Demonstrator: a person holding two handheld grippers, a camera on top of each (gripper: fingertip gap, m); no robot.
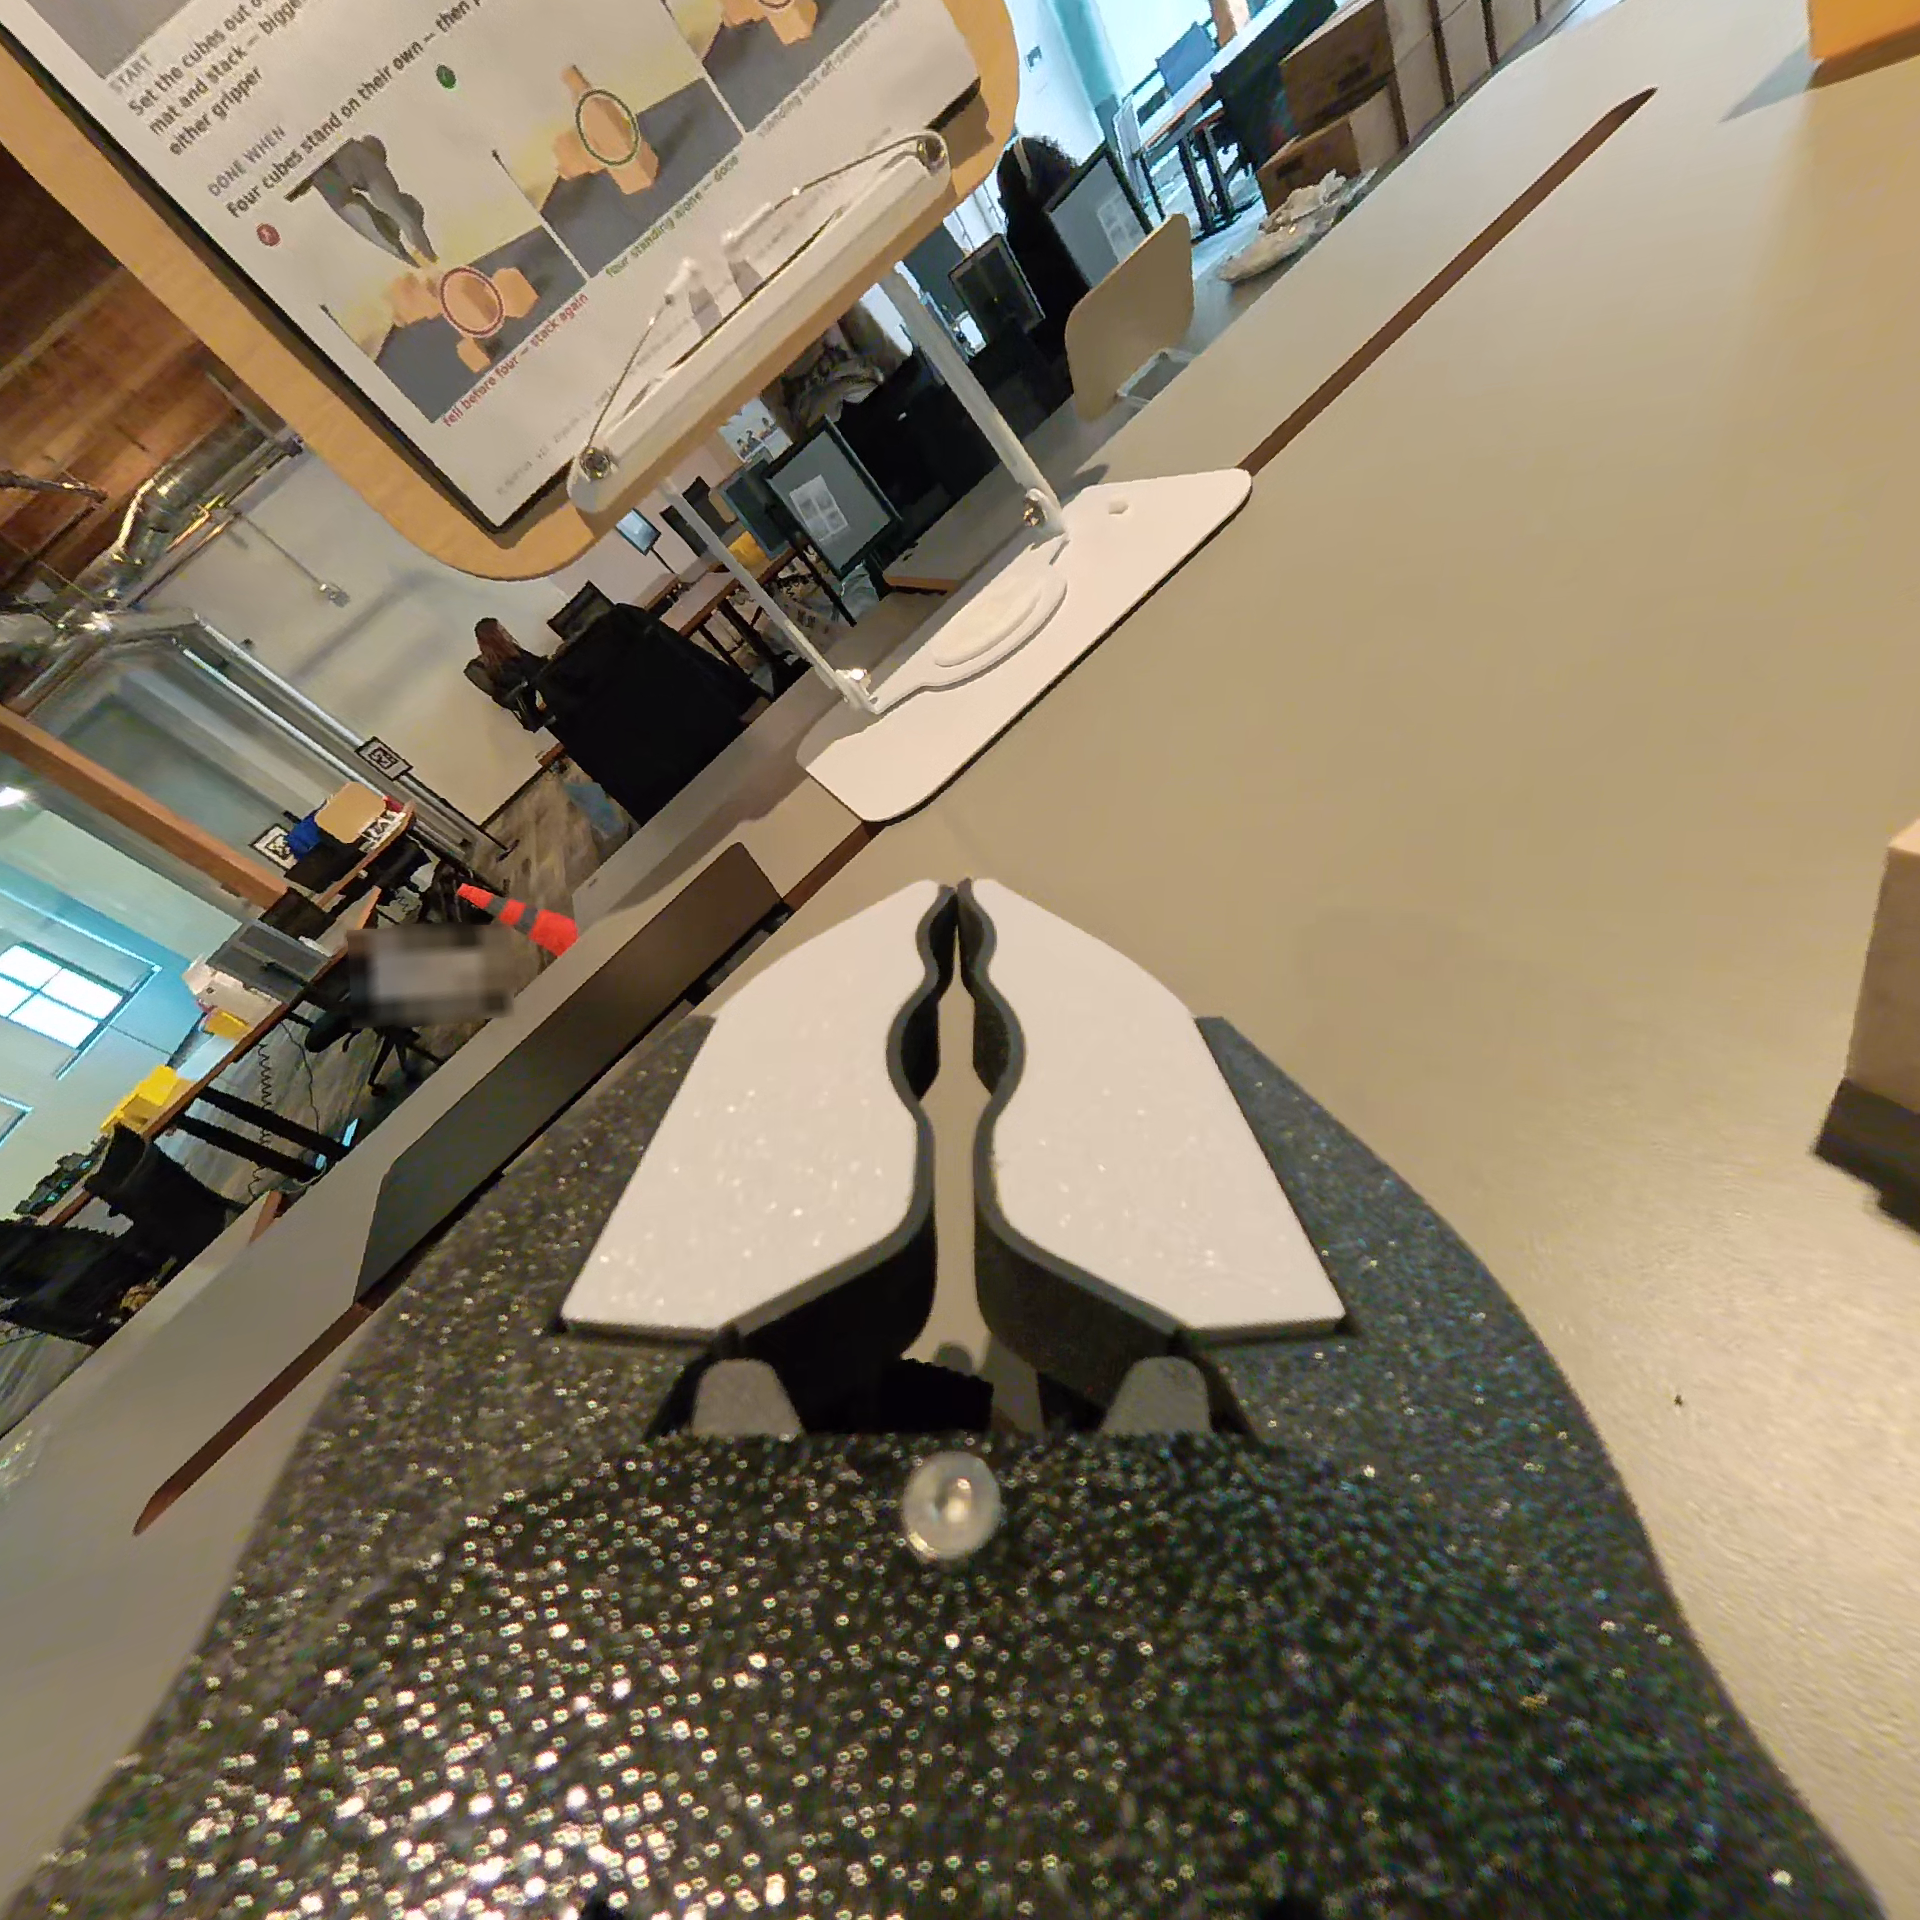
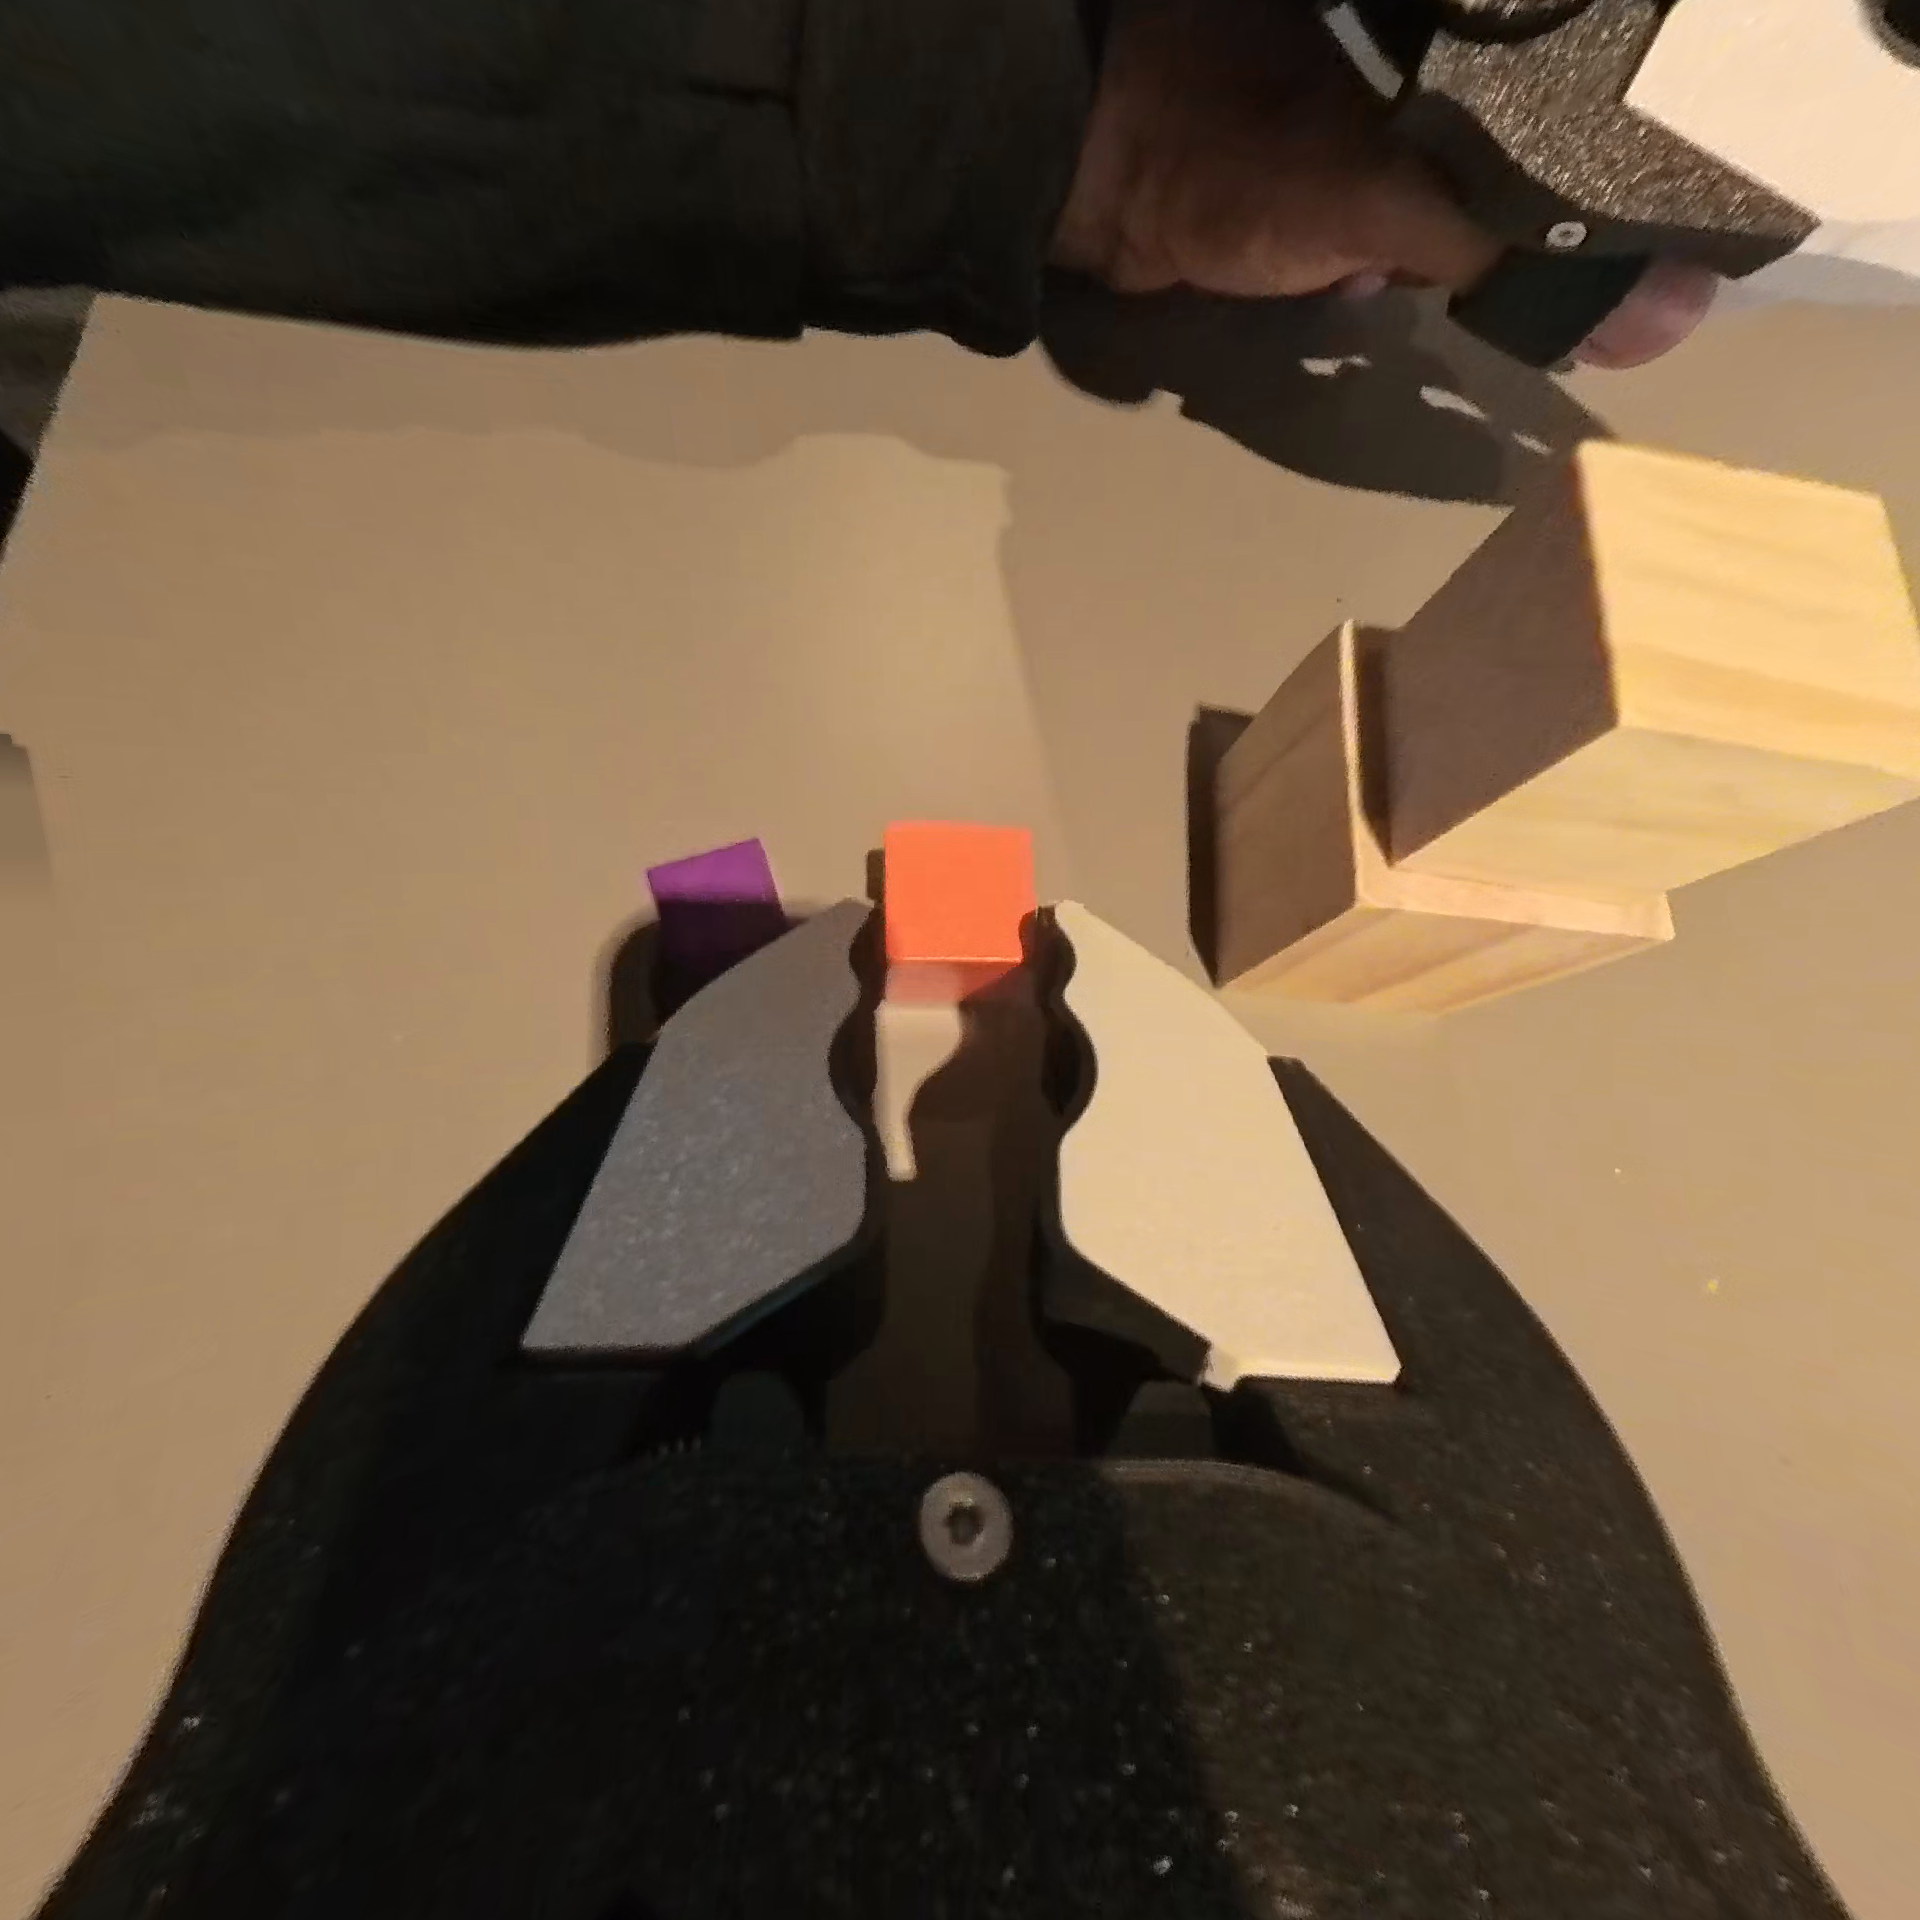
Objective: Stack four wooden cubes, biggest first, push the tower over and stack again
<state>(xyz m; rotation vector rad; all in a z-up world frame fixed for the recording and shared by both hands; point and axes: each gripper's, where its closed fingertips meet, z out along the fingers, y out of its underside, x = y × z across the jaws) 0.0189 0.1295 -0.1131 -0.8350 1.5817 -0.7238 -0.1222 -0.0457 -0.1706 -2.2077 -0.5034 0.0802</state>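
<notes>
In the right wrist view my right gripper (image 2: 951,920) is shut on a small orange cube (image 2: 951,894), held between the fingertips just above the beige table (image 2: 416,675). A small purple cube (image 2: 712,894) stands on the table just left of my left finger. To the right, two plain wooden cubes are stacked: a lower cube (image 2: 1351,914) with another cube (image 2: 1745,644) on top. My left gripper (image 1: 956,894) is shut and empty, low over the table; a wooden cube (image 1: 1891,987) shows at the right edge of its view.
A person's hand and dark sleeve (image 2: 1195,187) hold the left gripper body (image 2: 1579,156) beyond the stack. An instruction board (image 1: 468,208) on a white stand (image 1: 1018,623) is at the table's far side. Desks and chairs lie behind. The tips of one gripper are about 25 cm away from the tips of the other.
</notes>
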